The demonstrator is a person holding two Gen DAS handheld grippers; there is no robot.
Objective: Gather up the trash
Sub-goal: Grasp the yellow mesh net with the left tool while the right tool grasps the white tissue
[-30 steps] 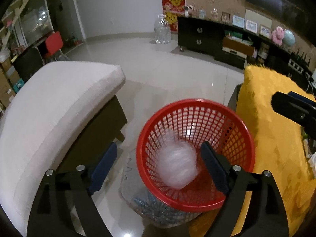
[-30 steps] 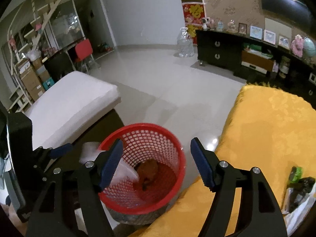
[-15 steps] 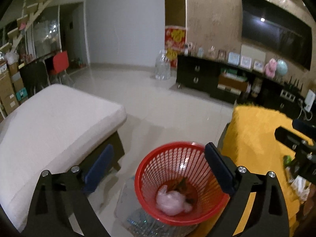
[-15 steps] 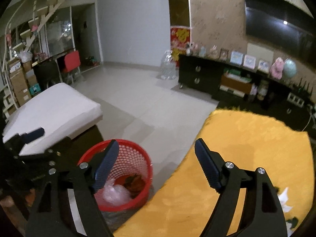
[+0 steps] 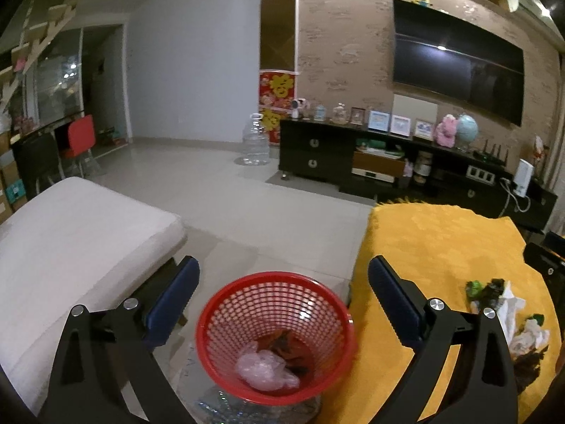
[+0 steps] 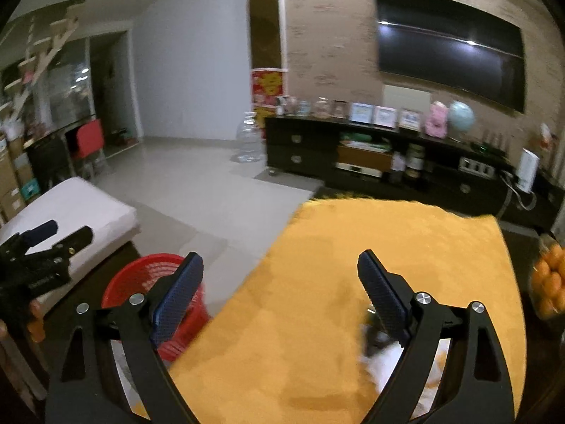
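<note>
A red mesh basket point(image 5: 275, 284) stands on the floor beside the yellow-covered table point(image 5: 434, 243). In it lie a crumpled clear plastic bag point(image 5: 265, 374) and some orange scraps point(image 5: 279, 341). My left gripper point(image 5: 282, 279) is open and empty above the basket. More trash point(image 5: 508, 311), white tissues and dark green wrappers, lies on the table at the right. My right gripper point(image 6: 280, 272) is open and empty over the yellow table point(image 6: 353, 247). Blurred white and dark trash point(image 6: 379, 348) shows behind its right finger. The basket's rim point(image 6: 141, 265) is at its lower left.
A white cushioned bench point(image 5: 70, 233) stands left of the basket. A black TV cabinet point(image 5: 353, 162) runs along the far wall, with a large water bottle point(image 5: 256, 141) on the tiled floor. A bowl of oranges point(image 6: 547, 286) sits at the table's right edge.
The plastic bag fell from my left gripper into the basket. Both grippers rose and drew back. The right one swung right, from the basket to the yellow table.
</note>
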